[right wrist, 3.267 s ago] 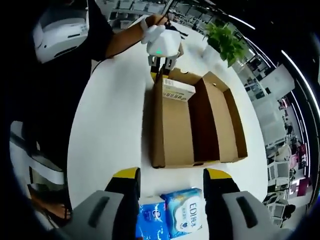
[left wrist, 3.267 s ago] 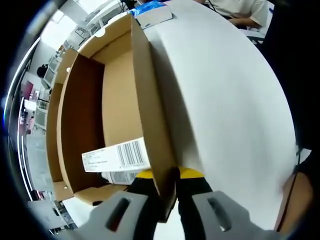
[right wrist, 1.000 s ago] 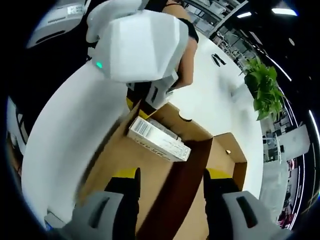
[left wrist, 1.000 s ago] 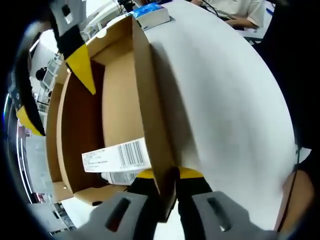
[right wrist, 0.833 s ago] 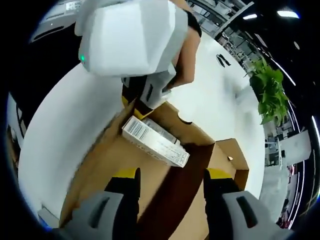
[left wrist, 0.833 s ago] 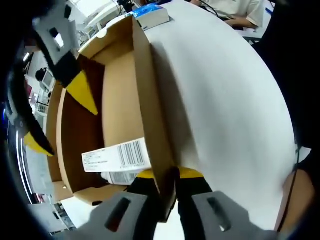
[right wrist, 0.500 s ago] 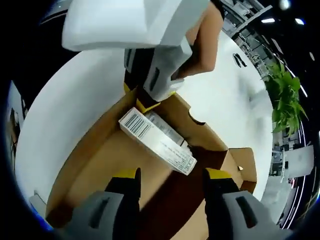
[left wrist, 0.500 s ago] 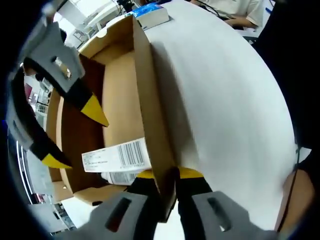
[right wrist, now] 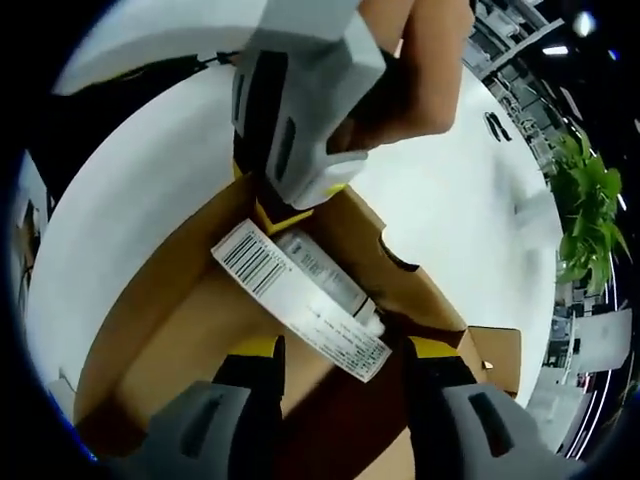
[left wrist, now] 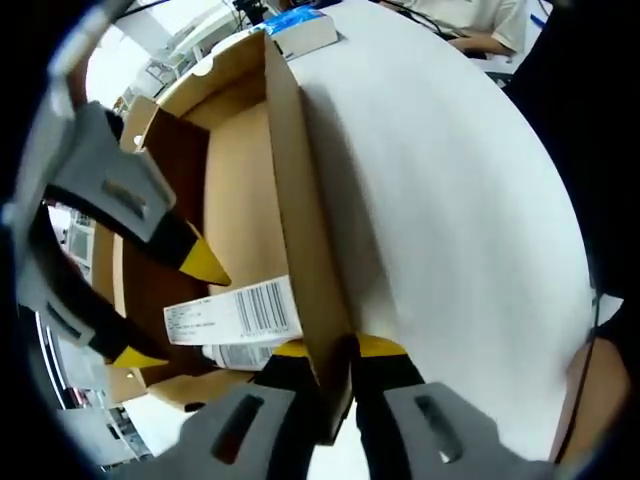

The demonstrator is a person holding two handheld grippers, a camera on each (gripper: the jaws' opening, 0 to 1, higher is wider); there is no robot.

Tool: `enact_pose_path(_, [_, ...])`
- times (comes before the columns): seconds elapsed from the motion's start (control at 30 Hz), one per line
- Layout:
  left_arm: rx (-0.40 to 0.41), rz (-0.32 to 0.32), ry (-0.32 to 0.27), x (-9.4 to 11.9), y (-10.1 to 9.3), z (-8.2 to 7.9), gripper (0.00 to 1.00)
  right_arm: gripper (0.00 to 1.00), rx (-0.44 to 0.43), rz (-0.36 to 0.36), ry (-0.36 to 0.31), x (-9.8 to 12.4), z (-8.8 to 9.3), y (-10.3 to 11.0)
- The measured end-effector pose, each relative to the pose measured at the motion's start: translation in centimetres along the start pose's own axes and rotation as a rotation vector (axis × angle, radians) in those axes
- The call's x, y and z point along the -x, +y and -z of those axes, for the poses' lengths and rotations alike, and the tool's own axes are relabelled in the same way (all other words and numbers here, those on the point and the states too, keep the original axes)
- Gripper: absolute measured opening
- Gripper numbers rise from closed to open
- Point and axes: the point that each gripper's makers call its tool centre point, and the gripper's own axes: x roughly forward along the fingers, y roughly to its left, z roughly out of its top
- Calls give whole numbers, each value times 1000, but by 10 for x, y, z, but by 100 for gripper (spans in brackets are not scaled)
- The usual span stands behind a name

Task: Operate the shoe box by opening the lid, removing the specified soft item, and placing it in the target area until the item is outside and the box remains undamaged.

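The left hand-held gripper [left wrist: 337, 352] is clenched on the shoe box [left wrist: 240, 190] side wall on the white worktop [left wrist: 450, 200]. The right hand-held gripper [right wrist: 340, 352], jaws spread, hangs over the white barcoded carton [right wrist: 300, 300] lying inside the box at that pinched end.

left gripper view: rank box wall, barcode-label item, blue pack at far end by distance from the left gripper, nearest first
1. Box wall: clamped between the jaws of the left gripper, touching.
2. Barcode-label item: inside the box, just left of the jaws.
3. Blue pack: on the table past the box's far end, top of the view.
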Motion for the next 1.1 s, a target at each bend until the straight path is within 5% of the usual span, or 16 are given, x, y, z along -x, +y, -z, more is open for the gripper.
enact_pose_path(1.1, [-2, 0, 1, -1, 3, 0, 9, 31, -4, -67, 18, -1, 13, 13])
